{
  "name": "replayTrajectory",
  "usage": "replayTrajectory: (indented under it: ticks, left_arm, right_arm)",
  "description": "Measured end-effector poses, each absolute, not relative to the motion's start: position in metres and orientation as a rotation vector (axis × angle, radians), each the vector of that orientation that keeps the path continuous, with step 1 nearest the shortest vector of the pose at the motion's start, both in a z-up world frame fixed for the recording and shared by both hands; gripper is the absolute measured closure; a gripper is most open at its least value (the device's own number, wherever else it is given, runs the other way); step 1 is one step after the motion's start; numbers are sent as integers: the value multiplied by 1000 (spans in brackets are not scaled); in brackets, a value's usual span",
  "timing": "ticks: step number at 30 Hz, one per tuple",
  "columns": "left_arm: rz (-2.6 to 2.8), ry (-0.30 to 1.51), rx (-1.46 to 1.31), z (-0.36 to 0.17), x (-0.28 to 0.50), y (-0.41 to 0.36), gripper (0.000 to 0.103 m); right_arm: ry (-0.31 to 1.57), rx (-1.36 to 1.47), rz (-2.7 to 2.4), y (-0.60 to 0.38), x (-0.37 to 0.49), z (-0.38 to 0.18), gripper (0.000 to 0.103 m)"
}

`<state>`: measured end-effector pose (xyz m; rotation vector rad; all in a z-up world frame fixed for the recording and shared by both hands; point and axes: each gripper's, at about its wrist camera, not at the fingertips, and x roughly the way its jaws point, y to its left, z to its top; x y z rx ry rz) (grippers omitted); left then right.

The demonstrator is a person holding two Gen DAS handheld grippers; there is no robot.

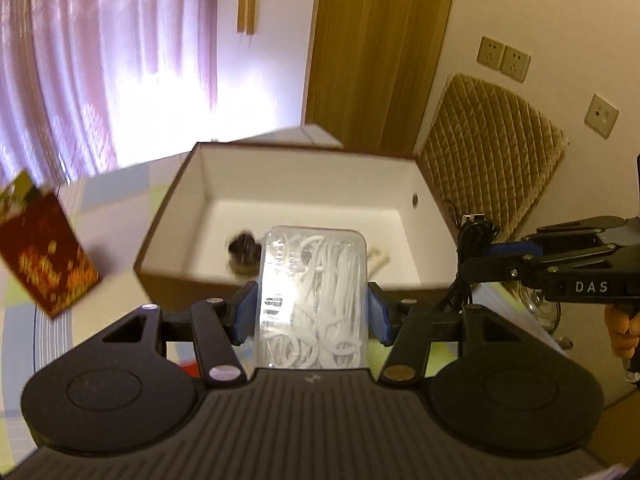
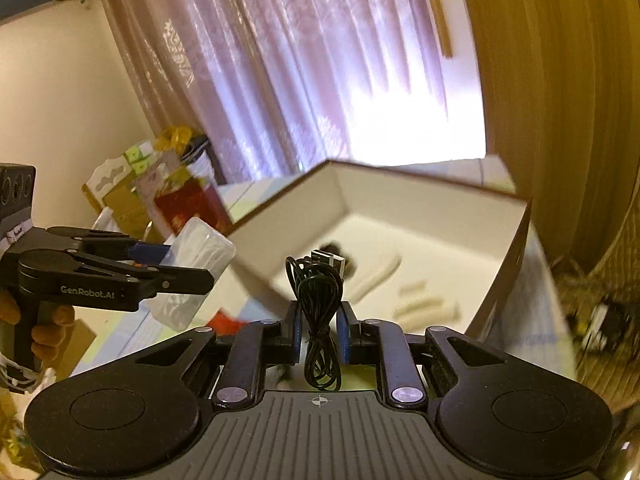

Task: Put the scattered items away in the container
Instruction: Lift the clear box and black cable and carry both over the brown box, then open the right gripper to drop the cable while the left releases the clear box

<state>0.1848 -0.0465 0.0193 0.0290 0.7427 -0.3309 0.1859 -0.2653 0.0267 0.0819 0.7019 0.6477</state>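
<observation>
Jaws pinching a clear plastic floss-pick case [image 1: 313, 300] (left) and a coiled black USB cable [image 2: 320, 312] (right) should release only above the open white-lined cardboard box [image 1: 304, 188].

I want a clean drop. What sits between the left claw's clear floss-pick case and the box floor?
Only the box's near wall. In the left wrist view, the left claw holds the floss-pick case just short of it.

Each wrist camera looks forward along its tongs, close to the open box [image 1: 304, 184] [image 2: 420, 216], which both views share.
</observation>
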Motion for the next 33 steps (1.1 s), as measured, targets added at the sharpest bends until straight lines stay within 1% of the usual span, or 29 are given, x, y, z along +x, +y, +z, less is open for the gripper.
replayTrajectory:
  ticks: [5,10,16,22,33]
  left_arm:
    - [-338,711,42,31,229,-56,51]
    - [-343,733,60,28,281,-69,51]
    - [-318,808,83,3,346,-82,51]
    - [-284,859,131,-27,394,-86,51]
    - [-267,962,209,-74,435,-99,50]
  right_arm:
    - [664,46,611,-267,228,33,82]
    - [684,12,571,-265,274,18,82]
    - [752,-14,537,-262,320,-7,82]
    - [818,-63,542,-260,350,-26,82]
    - [891,-88,550,-252,382,-44,82]
